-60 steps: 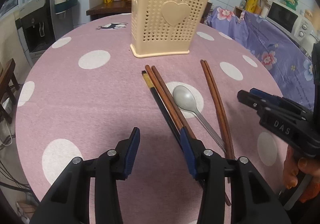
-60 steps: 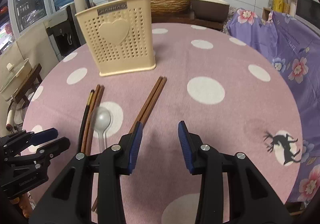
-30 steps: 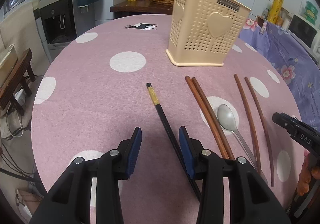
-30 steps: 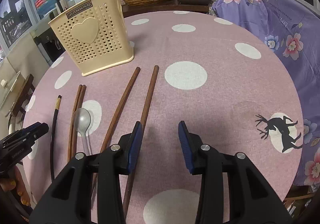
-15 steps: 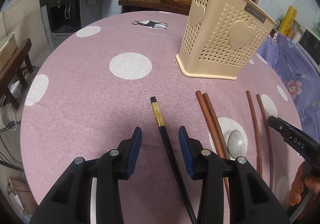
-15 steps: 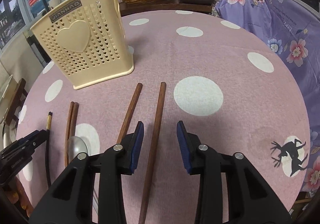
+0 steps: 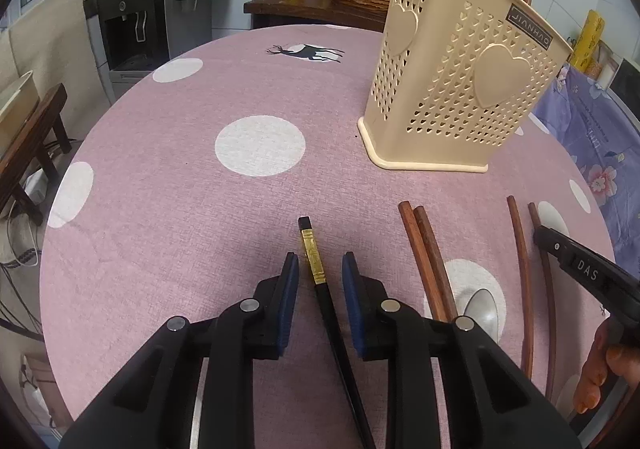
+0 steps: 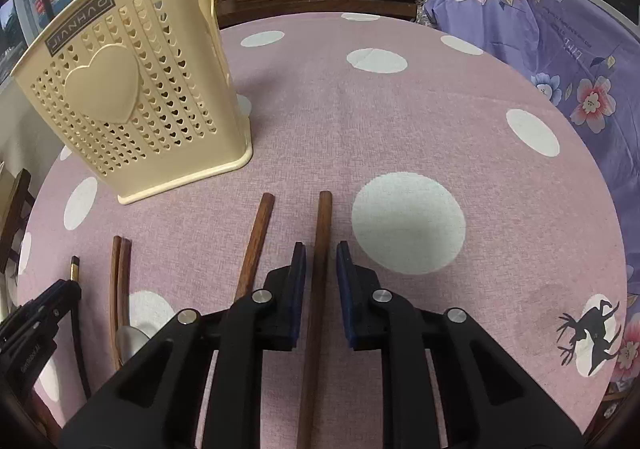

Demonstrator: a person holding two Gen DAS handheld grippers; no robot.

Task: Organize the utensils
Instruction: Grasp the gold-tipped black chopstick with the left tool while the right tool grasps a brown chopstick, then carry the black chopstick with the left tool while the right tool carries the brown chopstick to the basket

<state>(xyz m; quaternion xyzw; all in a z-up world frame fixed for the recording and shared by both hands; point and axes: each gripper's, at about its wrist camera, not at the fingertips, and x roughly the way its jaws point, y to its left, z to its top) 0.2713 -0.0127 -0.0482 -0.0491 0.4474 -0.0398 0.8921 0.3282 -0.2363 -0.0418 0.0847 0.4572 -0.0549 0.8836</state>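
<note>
Left claw (image 7: 320, 277) hovering low over the desk (image 7: 180, 189), pads spread, straddling the black chopstick (image 7: 316, 269) with its gold band lying between the blue pads (image 7: 290, 289), not touching either one. Lying flat on the pink dotted cloth, that chopstick, square tip pointing away toward the holder (image 7: 460, 89). Resting to its right, a pair of reddish chopsticks (image 7: 424, 249) side by side and touching, then a spoon (image 7: 482, 309) with its bowl on a white dot, then two more brown chopsticks (image 7: 520, 269) lying slightly apart from each other. Standing upright farther back on the desk, the cream perforated holder with heart shapes, something dark and a brown stick poking above its rim.

Right claw (image 8: 321, 269) also spread, straddling one brown chopstick (image 8: 322, 233) that is running between its pads (image 8: 298, 281) and on under the body of the tool; gap showing on both sides, so not pinching. Lying just left of it, outside the pads, a second brown chopstick (image 8: 256, 245), angled a little. Showing farther left in the right wrist view: the reddish pair (image 8: 120, 277), part of the spoon (image 8: 130, 337), the gold-banded tip (image 8: 74, 267) and the other claw's black tip (image 8: 52, 301). Standing at upper left, the holder (image 8: 132, 97).
</note>
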